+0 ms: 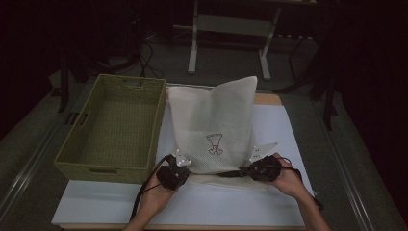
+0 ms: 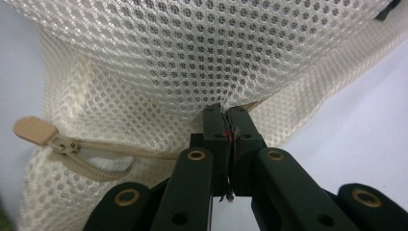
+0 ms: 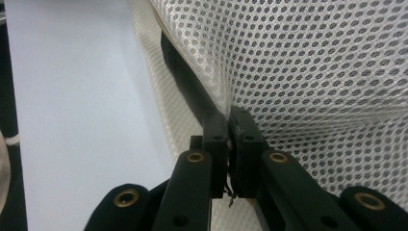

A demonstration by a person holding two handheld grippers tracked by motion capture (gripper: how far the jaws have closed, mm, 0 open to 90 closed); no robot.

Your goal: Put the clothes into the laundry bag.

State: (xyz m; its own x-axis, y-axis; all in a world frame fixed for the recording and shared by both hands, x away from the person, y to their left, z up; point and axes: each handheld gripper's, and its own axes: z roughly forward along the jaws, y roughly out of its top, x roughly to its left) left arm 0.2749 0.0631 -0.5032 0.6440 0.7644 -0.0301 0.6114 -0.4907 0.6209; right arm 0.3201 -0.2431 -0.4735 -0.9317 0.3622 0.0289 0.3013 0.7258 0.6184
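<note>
A cream mesh bag (image 1: 211,120) lies on the white sheet, its upper layer lifted and leaning away from me, with a small dark drawing on its front. My left gripper (image 1: 180,162) is shut on the bag's near left edge. The left gripper view has the jaws (image 2: 224,113) pinched on the mesh (image 2: 202,53), right by the zipper line. A tan zipper pull (image 2: 34,131) lies to their left. My right gripper (image 1: 245,170) is shut on the near right edge. In the right gripper view, its jaws (image 3: 228,115) clamp a fold of mesh (image 3: 312,62).
An empty green woven basket (image 1: 101,168) stands at the left, touching the bag's side. The white sheet (image 1: 216,202) covers the table, with bare room in front of my hands. A white metal stand (image 1: 231,29) is on the floor beyond the table.
</note>
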